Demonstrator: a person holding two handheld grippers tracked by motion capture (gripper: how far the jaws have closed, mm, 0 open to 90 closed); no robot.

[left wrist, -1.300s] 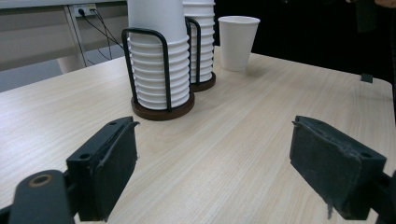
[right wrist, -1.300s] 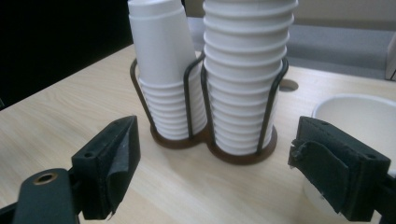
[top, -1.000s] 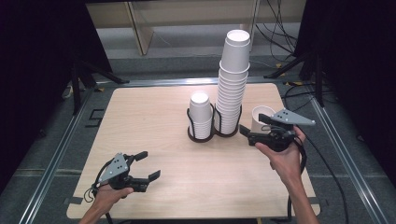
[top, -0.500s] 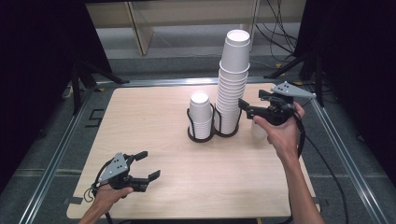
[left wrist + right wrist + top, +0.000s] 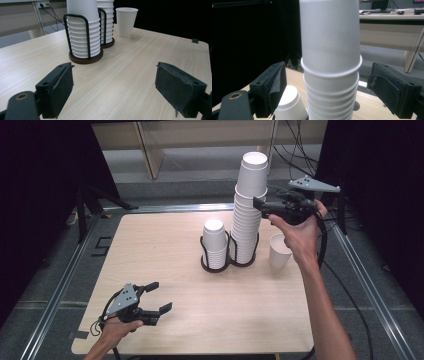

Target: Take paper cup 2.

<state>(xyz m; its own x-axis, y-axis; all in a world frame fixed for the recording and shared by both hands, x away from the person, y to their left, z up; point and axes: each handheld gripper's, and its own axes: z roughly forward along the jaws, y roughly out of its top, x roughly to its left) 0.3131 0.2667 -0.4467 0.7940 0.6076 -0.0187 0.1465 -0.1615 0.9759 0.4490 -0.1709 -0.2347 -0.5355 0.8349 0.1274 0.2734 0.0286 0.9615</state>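
— Wood is the biggest thing here: the pale desk (image 5: 150, 250) carries everything. What stands on it?

— A dark wire holder (image 5: 227, 262) with two rings, near the middle. Its right ring keeps the tall stack of white paper cups (image 5: 248, 215) upright; without that hoop a column this high would likely tip. The left ring holds the short stack (image 5: 215, 242), touching its wire in the left gripper view.

— And the single cup?

— One loose cup (image 5: 278, 251) stands mouth-up just right of the holder, apart from both stacks. I'd guess it was peeled off and parked there, out of the way.

— Where is the right hand-held gripper (image 5: 261, 206)?

— Raised at the upper part of the tall stack. In the right gripper view its jaws stand apart on either side of the topmost cup (image 5: 329, 37), level with that cup's rolled rim, not yet touching. That height makes sense: closing there should catch one cup and leave the rest nested.

— The left one?

— The left hand-held gripper (image 5: 157, 297) rests low near the front edge of the desk, well apart from the cups, jaws wide apart and holding nothing. It looks idle, kept clear so the right arm has room.
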